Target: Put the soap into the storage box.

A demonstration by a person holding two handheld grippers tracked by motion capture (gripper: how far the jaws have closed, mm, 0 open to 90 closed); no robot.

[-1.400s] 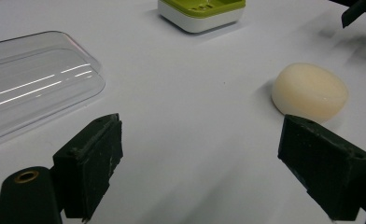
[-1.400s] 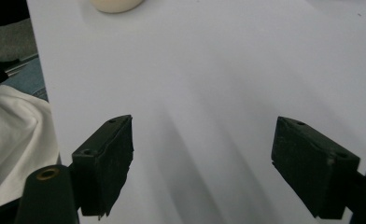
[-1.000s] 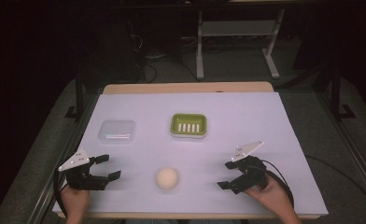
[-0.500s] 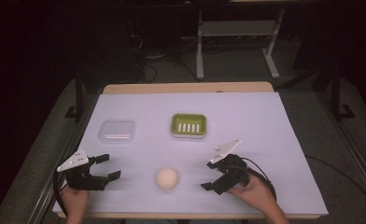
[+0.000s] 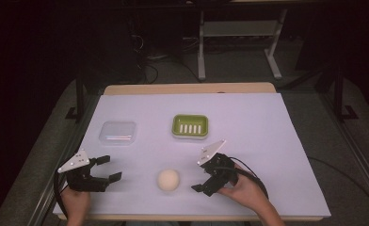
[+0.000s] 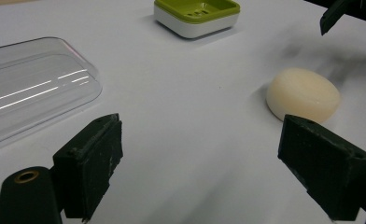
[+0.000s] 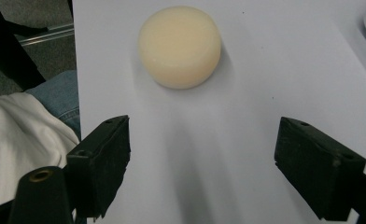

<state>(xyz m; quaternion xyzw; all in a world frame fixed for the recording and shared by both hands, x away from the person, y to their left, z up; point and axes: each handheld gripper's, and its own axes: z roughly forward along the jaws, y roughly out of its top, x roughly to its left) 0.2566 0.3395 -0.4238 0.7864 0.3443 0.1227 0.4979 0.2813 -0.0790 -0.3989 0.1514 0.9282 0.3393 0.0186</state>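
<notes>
Currently approaching: right gripper, jaws apart, aimed at soap at its 9 o'clock. Left gripper idle, jaws apart. Next: straddle soap, then clamp.
</notes>
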